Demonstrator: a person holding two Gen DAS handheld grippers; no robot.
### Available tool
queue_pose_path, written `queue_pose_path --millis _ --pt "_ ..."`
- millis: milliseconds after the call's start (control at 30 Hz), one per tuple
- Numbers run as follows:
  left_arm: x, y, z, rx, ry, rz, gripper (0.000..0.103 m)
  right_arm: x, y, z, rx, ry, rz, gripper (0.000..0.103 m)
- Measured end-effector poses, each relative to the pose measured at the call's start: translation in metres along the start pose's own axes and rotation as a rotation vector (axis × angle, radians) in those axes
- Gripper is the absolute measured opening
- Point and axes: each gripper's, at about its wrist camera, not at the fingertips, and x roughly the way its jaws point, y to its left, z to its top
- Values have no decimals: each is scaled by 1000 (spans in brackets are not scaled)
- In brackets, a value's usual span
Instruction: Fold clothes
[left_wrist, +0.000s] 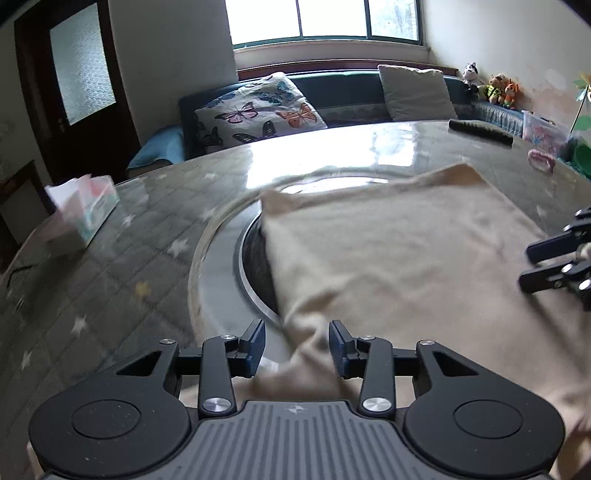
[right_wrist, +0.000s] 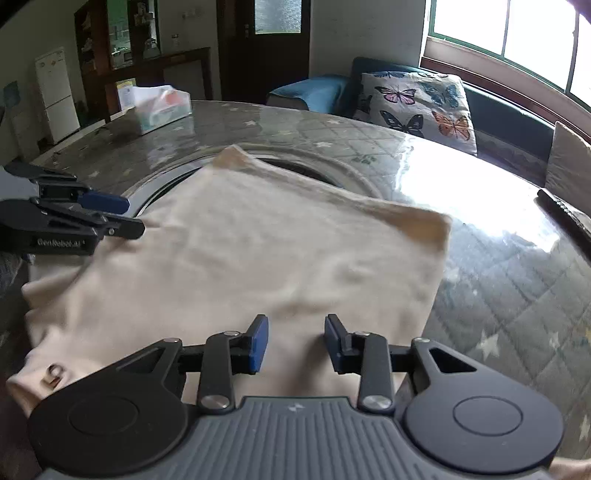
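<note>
A beige garment lies folded flat on the round table, partly over the glass turntable. My left gripper is open at the garment's near left edge. A raised ridge of cloth runs up between its blue pads, which do not press on it. In the right wrist view the same garment fills the middle. My right gripper is open over its near edge, with only flat cloth under the gap. A metal snap shows at a near corner. Each gripper also appears in the other's view: right gripper, left gripper.
A tissue box stands at the table's far left edge. A black remote and a pink ring lie at the far right. A sofa with a butterfly cushion runs behind the table under the window.
</note>
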Motion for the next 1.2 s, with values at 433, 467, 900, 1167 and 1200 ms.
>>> queue_pose_path --millis 433,467,900,1167,1200 --pt "-45 6 -16 -70 -88 27 56 -50 8 -48 42 -55 -44 41" --pt "-48 1 -18 -62 -90 22 56 -53 10 -51 39 -59 -43 42" --pt "-60 -83 -34 144 -116 -118 61 -80 55 -96 -104 -126 -84 47" --pt "-69 -91 -30 152 -149 -126 70 -117 18 -108 65 -190 -114 47" --pt "-71 -94 -28 156 -158 -133 71 -121 8 -109 96 -196 -147 47"
